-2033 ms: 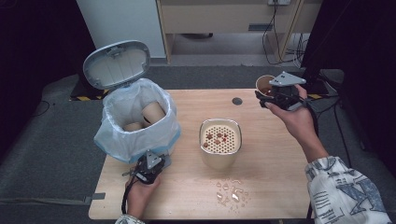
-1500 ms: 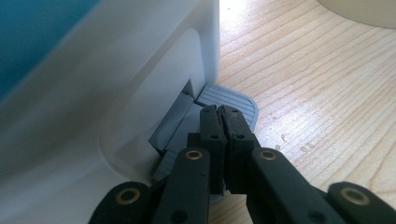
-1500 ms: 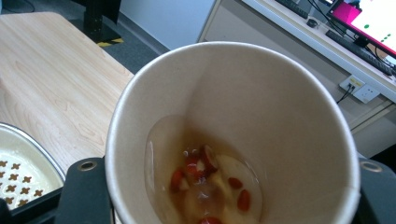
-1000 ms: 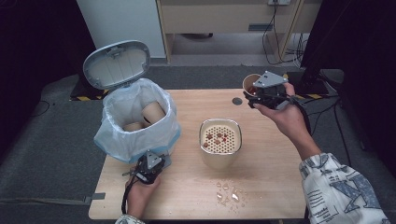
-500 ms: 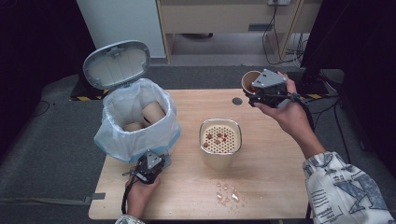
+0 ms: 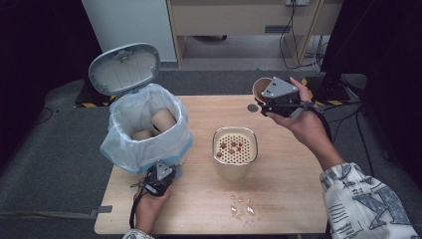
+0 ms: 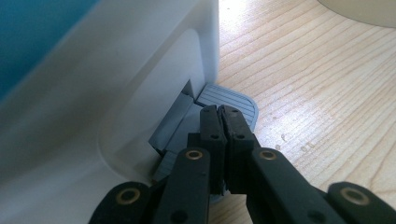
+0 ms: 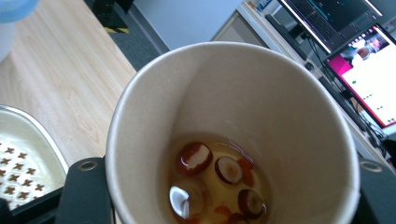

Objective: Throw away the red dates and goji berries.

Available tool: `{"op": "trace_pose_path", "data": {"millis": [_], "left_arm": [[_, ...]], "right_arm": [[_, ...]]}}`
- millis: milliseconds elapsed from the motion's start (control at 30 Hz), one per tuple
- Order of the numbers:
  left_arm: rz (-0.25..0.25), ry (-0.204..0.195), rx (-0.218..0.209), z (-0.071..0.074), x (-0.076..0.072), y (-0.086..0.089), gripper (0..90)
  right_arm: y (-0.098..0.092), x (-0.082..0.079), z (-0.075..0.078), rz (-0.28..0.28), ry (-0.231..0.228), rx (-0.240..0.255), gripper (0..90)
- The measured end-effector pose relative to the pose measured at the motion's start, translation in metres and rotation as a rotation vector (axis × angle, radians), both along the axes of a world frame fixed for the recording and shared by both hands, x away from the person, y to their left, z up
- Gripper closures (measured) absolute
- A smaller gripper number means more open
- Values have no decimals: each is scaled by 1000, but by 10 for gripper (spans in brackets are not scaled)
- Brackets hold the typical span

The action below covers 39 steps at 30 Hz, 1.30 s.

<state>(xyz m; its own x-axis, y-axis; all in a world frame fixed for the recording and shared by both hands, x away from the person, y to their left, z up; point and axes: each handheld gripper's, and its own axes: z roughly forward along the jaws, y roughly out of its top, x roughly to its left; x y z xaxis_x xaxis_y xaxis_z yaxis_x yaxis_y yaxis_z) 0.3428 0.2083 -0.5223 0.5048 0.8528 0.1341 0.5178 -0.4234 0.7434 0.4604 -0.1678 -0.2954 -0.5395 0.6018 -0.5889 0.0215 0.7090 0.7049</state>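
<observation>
My right gripper (image 6: 263, 102) is clamped on the paper cup (image 6: 260, 87), raised above the far right part of the table (image 6: 293, 199), beyond and right of the strainer container (image 6: 235, 152). In the right gripper view the cup (image 8: 233, 140) holds amber liquid with red and brown fruit pieces (image 8: 219, 175). My left gripper (image 6: 157, 179), jaws pressed together with nothing between them, rests on the grey pedal (image 7: 229, 100) of the lined bin (image 6: 144, 129), left of the strainer container. Bin lid (image 6: 124, 67) stands open.
</observation>
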Motion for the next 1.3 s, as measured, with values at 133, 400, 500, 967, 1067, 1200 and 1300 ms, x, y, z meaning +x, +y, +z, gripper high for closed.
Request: {"op": "trace_pose_path", "data": {"millis": [133, 400, 500, 967, 1067, 1200, 1300], "left_arm": [[0, 0, 2, 0, 0, 0, 874], [-1, 0, -5, 0, 0, 1, 874], [1, -1, -1, 0, 0, 0, 874], [2, -2, -1, 0, 0, 0, 874], [1, -2, -2, 0, 0, 0, 874], [1, -2, -1, 0, 0, 0, 874], [1, -2, -2, 0, 0, 0, 874]], "right_arm": [[2, -2, 1, 7, -3, -1, 328], [3, -4, 1, 8, -7, -2, 328], [7, -8, 1, 29, -10, -9, 328], [18, -10, 4, 52, -28, -38, 327], [22, -11, 4, 56, -40, -66, 327], [25, -13, 3, 59, -54, -100, 327], [26, -15, 3, 65, -64, -106, 327]]}}
